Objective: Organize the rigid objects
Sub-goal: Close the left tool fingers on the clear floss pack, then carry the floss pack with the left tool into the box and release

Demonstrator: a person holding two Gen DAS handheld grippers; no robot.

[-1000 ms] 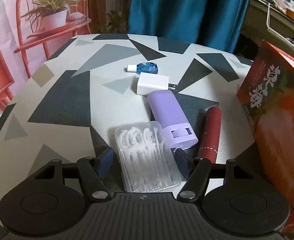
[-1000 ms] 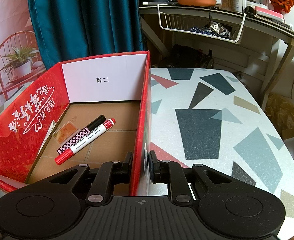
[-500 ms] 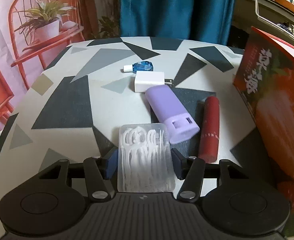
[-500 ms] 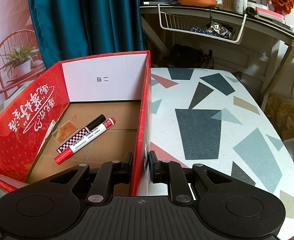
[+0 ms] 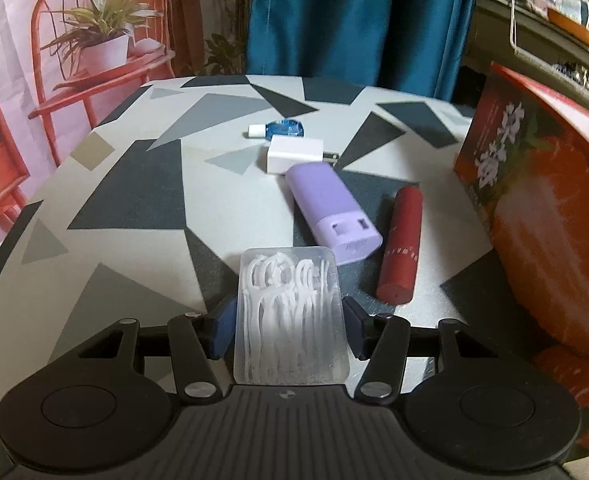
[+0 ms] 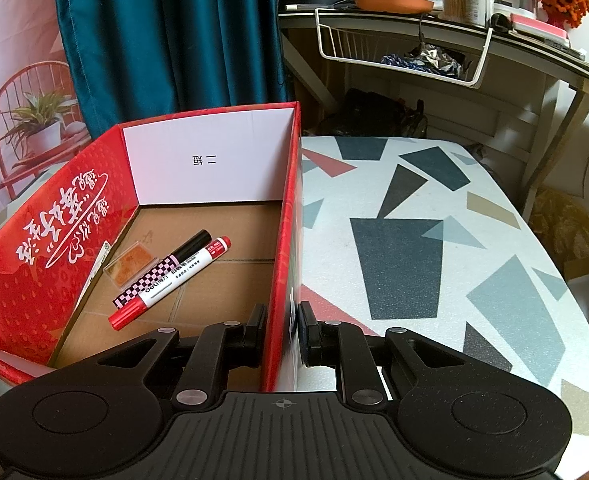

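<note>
Left wrist view: the left gripper (image 5: 290, 326) clamps the clear floss-pick case (image 5: 290, 312) at 6 o'clock on the surface (image 5: 134, 200), its jaws having just narrowed onto it; earlier they stood wider. Right wrist view: the right gripper (image 6: 280, 330), unchanged, pinches the red box (image 6: 284, 240) wall; markers (image 6: 170, 280) lie inside.

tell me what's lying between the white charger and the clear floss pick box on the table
The purple case, lying slantwise. Its far end meets the white charger and its near end sits by the floss pick box corner, in the left wrist view.
</note>
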